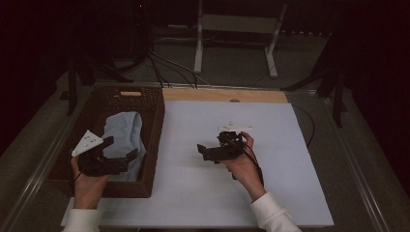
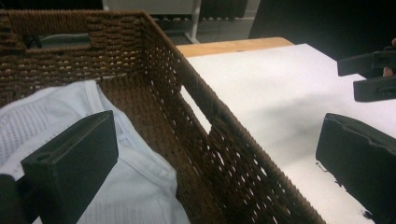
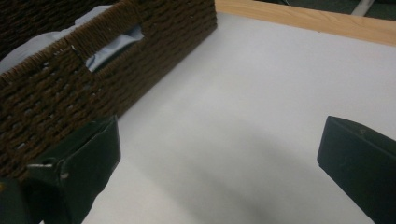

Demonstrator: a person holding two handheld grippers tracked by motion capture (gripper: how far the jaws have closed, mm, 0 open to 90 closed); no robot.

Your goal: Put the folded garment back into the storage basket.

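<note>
Two tools gaping, left tool over unlabelled basket, cloth

The high view is dim and a little soft — its corners fall into near black, and only the white desk takes light. Both gripper views are brighter; the near black jaws are blurred. A soft shadow lies on the desk — no glare.

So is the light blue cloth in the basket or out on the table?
In: the light blue cloth lies bunched inside the brown wicker basket, below its rim.
</note>
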